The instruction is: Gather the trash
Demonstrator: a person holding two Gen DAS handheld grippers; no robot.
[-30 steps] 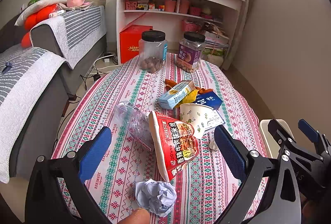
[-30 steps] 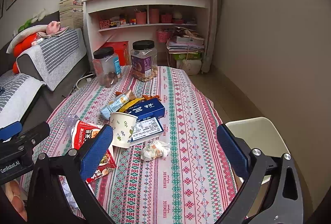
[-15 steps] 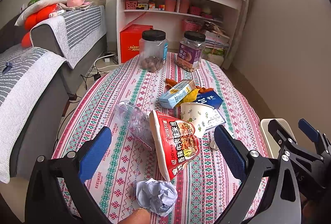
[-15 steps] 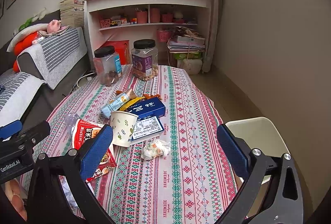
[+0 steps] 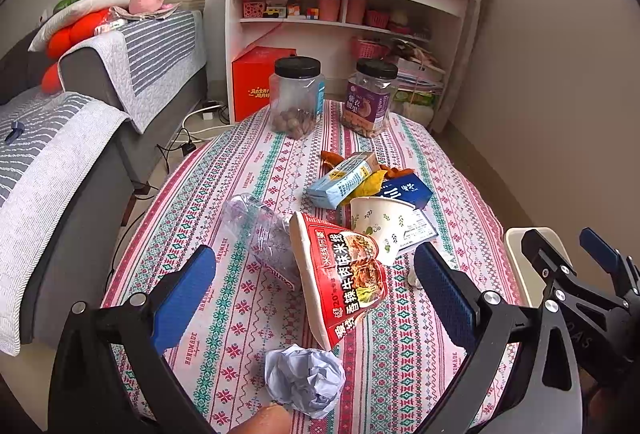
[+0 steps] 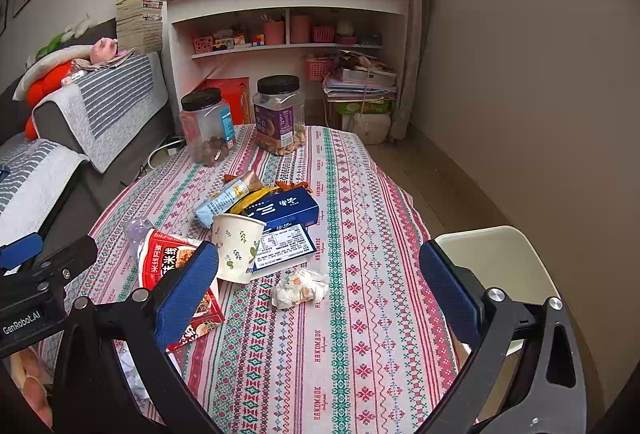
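Trash lies on the patterned tablecloth (image 5: 240,169). A red noodle bowl (image 5: 340,274) lies tipped beside a crushed clear bottle (image 5: 260,226), a paper cup (image 5: 380,222), a light blue carton (image 5: 342,179) and a dark blue box (image 5: 406,189). A crumpled paper ball (image 5: 304,380) sits nearest. My left gripper (image 5: 316,298) is open above the bowl and the ball. My right gripper (image 6: 320,294) is open over a small crumpled wrapper (image 6: 300,288), with the cup (image 6: 236,246) and the blue box (image 6: 284,209) beyond it.
Two black-lidded snack jars (image 5: 296,97) (image 5: 370,97) stand at the table's far end. A cream chair (image 6: 500,266) is at the right edge. A grey sofa (image 5: 80,105) runs along the left. A white shelf unit (image 6: 288,33) and a red box (image 5: 256,81) stand behind.
Both grippers have shifted very slightly; the scene sits a touch lower in the views. Nothing was taken hold of or let go.
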